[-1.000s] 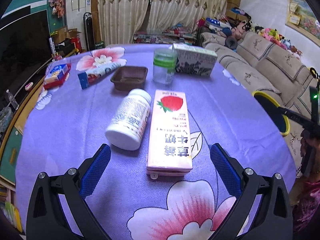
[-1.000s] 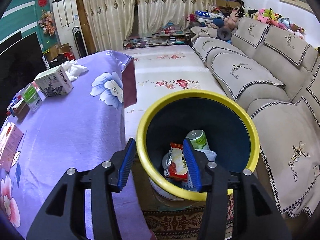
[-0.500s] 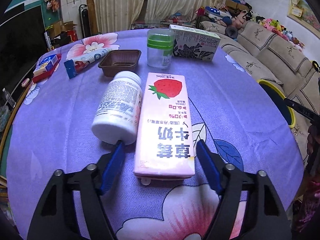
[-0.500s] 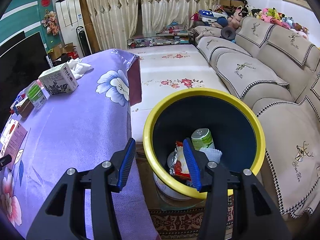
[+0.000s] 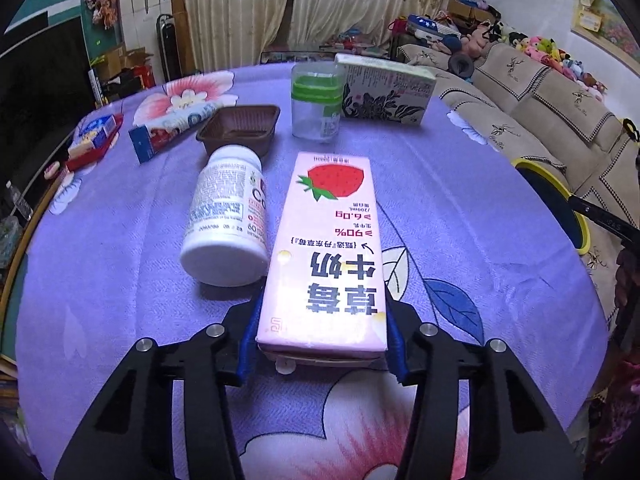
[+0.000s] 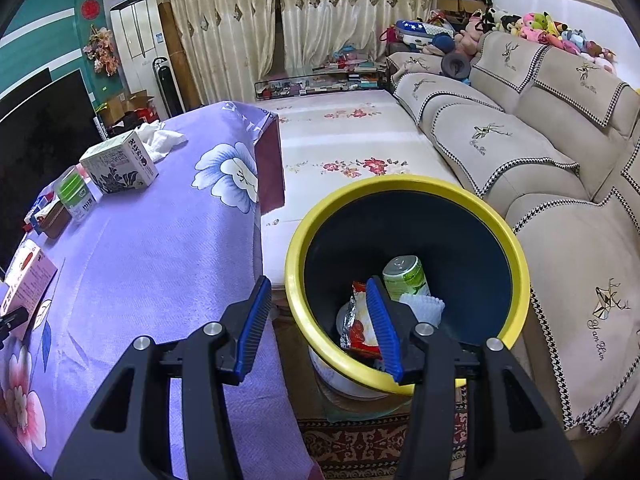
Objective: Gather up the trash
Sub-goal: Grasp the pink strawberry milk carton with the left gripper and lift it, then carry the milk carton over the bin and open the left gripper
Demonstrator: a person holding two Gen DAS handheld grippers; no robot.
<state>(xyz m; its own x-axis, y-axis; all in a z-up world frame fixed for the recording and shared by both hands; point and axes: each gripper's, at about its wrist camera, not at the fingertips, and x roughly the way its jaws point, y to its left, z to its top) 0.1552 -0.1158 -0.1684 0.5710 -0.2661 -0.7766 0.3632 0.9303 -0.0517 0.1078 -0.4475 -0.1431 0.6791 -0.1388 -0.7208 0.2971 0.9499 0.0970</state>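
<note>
Left wrist view: the left gripper (image 5: 322, 340) has its jaws closing on the near end of the pink strawberry milk carton (image 5: 326, 256), which lies flat on the purple floral tablecloth (image 5: 460, 208); the blue pads appear to meet the carton's two long sides, and the carton is not yet lifted. Just left of it, touching or nearly so, a white pill bottle (image 5: 226, 220) lies on its side. Farther back stand a brown plastic tray (image 5: 239, 130), a clear jar with green band (image 5: 318, 106), a patterned tissue box (image 5: 386, 94) and a blue and red wrapper (image 5: 176, 124). Right wrist view: the right gripper (image 6: 318, 326) has its fingers partly spread with nothing pinched, one pad over the cloth and the other over the mouth of the yellow-rimmed bin (image 6: 516, 264), which stands beside the table edge. Inside the bin lie a green can (image 6: 406, 278), a red foil packet (image 6: 356, 324) and a white paper cup liner (image 6: 424, 306). Assessment: collection is under way but far from complete. Some refuse is binned; the carton is being gripped, and the bottle, tray, jar and wrapper remain on the table, should they count as refuse.
</note>
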